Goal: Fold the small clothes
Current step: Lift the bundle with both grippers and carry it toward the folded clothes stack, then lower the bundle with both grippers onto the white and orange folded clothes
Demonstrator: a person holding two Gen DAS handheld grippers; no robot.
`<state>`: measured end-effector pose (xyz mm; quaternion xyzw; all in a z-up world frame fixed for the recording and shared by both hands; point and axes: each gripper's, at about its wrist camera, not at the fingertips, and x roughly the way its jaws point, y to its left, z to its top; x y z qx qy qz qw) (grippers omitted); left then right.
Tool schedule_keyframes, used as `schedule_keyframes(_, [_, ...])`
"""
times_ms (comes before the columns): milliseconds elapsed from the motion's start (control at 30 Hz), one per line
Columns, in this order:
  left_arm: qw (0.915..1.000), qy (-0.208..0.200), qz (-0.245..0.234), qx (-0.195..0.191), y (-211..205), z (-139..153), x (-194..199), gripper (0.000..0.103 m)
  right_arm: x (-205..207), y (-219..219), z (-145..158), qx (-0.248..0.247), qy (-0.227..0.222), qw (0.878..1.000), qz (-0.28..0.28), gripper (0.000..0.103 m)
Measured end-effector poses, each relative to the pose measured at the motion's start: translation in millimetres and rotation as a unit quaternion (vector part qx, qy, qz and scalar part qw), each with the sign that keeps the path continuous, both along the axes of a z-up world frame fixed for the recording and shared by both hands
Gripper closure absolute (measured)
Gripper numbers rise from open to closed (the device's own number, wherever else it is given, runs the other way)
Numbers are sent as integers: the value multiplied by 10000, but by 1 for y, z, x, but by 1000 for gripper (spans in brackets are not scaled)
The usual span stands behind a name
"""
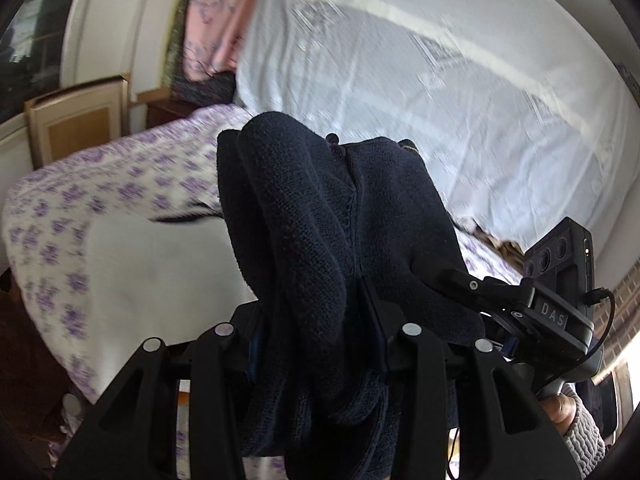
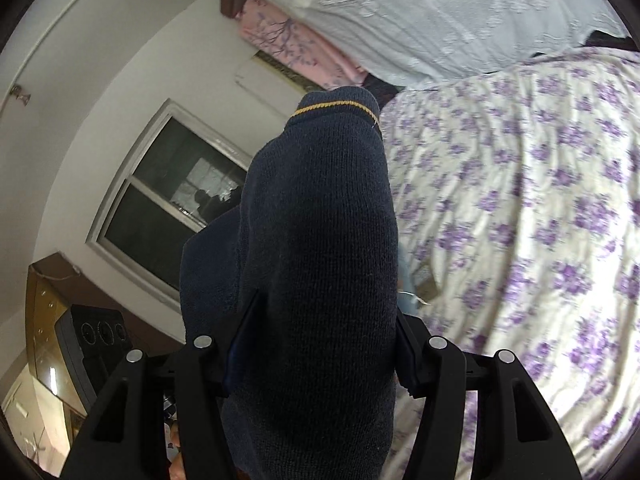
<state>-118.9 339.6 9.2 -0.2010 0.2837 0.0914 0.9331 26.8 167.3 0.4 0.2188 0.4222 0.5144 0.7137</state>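
Observation:
A dark navy knitted garment is bunched between the fingers of my left gripper, which is shut on it; its folds hang over and below the jaws. In the right wrist view the same navy garment, with a thin yellow stripe at its edge, fills the space between the fingers of my right gripper, also shut on it. The garment is lifted above the bed. In the left wrist view the right gripper's body and the hand holding it show at the lower right.
A bed with a purple-flowered white cover lies below. A pale blue-white blanket and a pink patterned cloth lie at its far side. A white cloth rests on the bed. A window and wooden chair stand beyond.

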Motion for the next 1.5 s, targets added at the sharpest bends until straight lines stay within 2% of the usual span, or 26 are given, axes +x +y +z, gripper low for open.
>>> schedule_keyframes(333, [9978, -205, 627, 62, 74, 19, -28, 63, -17, 97, 28, 58, -301, 9981, 532, 44])
schedule_keyframes(567, [9965, -157, 804, -166, 120, 11, -25, 63, -9, 146, 24, -143, -308, 9970, 697, 44])
schedule_keyframes(700, [9954, -5, 890, -342, 138, -6, -17, 63, -1, 165, 11, -363, -230, 9962, 757, 44])
schedule_keyframes(867, [9923, 439, 892, -737, 152, -48, -1, 61, 7, 176, -21, -874, -30, 9930, 797, 44])
schedule_keyframes(933, [9888, 755, 927, -895, 153, -73, 6, 58, 10, 177, -40, -1141, 59, 9902, 803, 44])
schedule_keyframes(967, [9865, 952, 973, -914, 152, -84, 10, 52, 12, 178, -50, -1294, 69, 9883, 807, 43])
schedule_keyframes(1033, [9826, 1252, 1163, -730, 146, -105, 17, 33, 15, 179, -68, -1528, 87, 9843, 878, 41])
schedule_keyframes(1067, [9795, 1362, 1401, -485, 143, -110, 18, 8, 17, 178, -72, -1497, 65, 9846, 904, 41])
schedule_keyframes(1100, [9774, 1391, 1544, -379, 143, -114, 19, 4, 20, 176, -74, -1461, 50, 9847, 950, 41])
schedule_keyframes(1200, [9776, 1374, 1426, -713, 150, -121, 21, 4, 26, 175, -81, -1460, -2, 9844, 985, 40])
schedule_keyframes(1233, [9775, 1382, 1437, -694, 150, -121, 23, 4, 28, 174, -84, -1415, -9, 9851, 977, 40])
schedule_keyframes(1333, [9776, 1414, 1559, 74, 133, -116, 30, 4, 33, 171, -92, -1314, 61, 9869, 934, 39])
schedule_keyframes(1400, [9728, 1448, 1691, 648, 116, -111, 35, 4, 35, 171, -92, -1297, 93, 9870, 942, 39])
schedule_keyframes(1467, [9688, 1472, 1776, 910, 109, -109, 38, 4, 37, 170, -94, -1279, 118, 9872, 945, 39])
schedule_keyframes(1500, [9684, 1472, 1788, 924, 109, -109, 39, 4, 38, 170, -94, -1270, 129, 9874, 936, 39])
